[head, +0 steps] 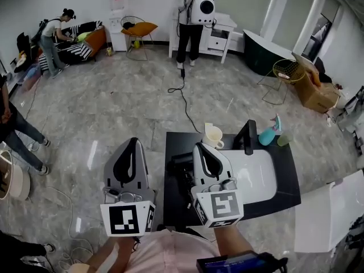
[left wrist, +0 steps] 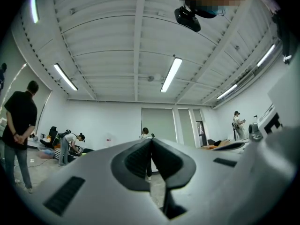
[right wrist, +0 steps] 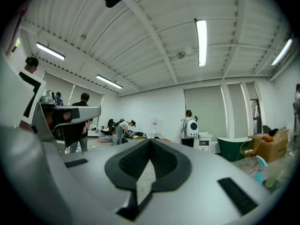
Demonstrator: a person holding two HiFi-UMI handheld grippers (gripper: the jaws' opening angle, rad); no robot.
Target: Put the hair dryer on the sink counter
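My left gripper [head: 135, 143] and right gripper [head: 200, 148] are both pinched shut on nothing. The black hair dryer [head: 181, 165] lies on the sink counter [head: 287, 178]. I judge it rigid, smooth and head-heavy - 1 firm grip on the handle suits best.

We stand in a big studio hall: strip lights [right wrist: 201, 42] overhead, with a bathtub [head: 266, 54] and a sofa [head: 91, 38] scattered over the marble floor [head: 114, 107].
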